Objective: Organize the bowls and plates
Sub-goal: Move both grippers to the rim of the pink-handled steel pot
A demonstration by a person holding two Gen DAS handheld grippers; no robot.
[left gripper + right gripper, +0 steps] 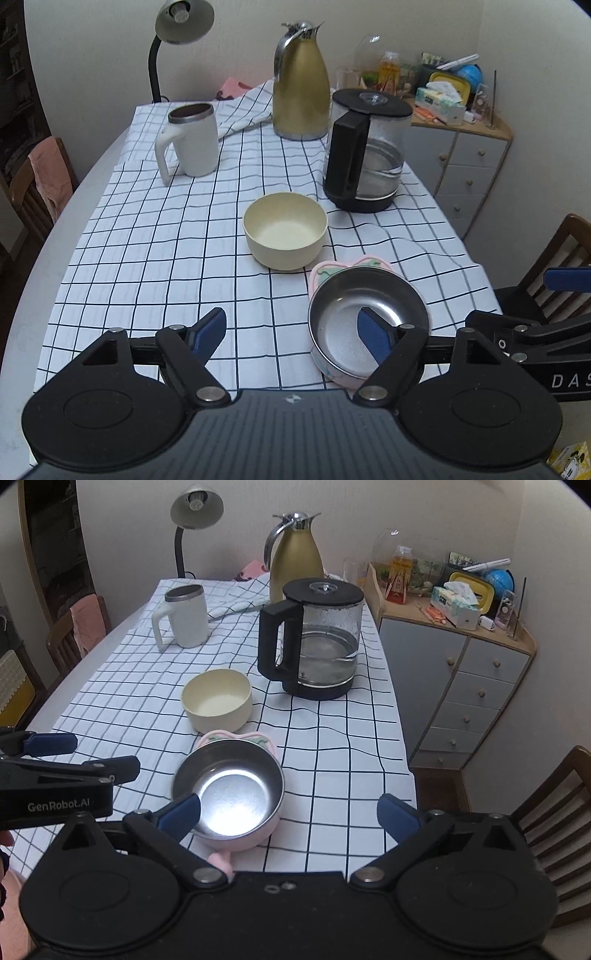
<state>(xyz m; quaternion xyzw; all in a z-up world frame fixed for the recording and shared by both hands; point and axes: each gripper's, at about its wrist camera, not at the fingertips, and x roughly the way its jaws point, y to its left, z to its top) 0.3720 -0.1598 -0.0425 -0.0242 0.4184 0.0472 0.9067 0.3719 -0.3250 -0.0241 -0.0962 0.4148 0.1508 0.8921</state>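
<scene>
A steel-lined pink bowl (367, 317) sits on a pink plate (325, 271) near the table's front right; it also shows in the right wrist view (229, 794). A cream bowl (284, 230) stands just behind it, also in the right wrist view (218, 701). My left gripper (291, 334) is open and empty, its right fingertip over the steel bowl's near rim. My right gripper (288, 816) is open and empty, its left fingertip at the steel bowl's near left rim.
On the checked tablecloth (147, 258) stand a white mug (192, 142), a gold thermos jug (301, 90) and a glass kettle (364, 155). A lamp (177, 33) is at the back. A drawer cabinet (465, 686) and a wooden chair (554, 812) are to the right.
</scene>
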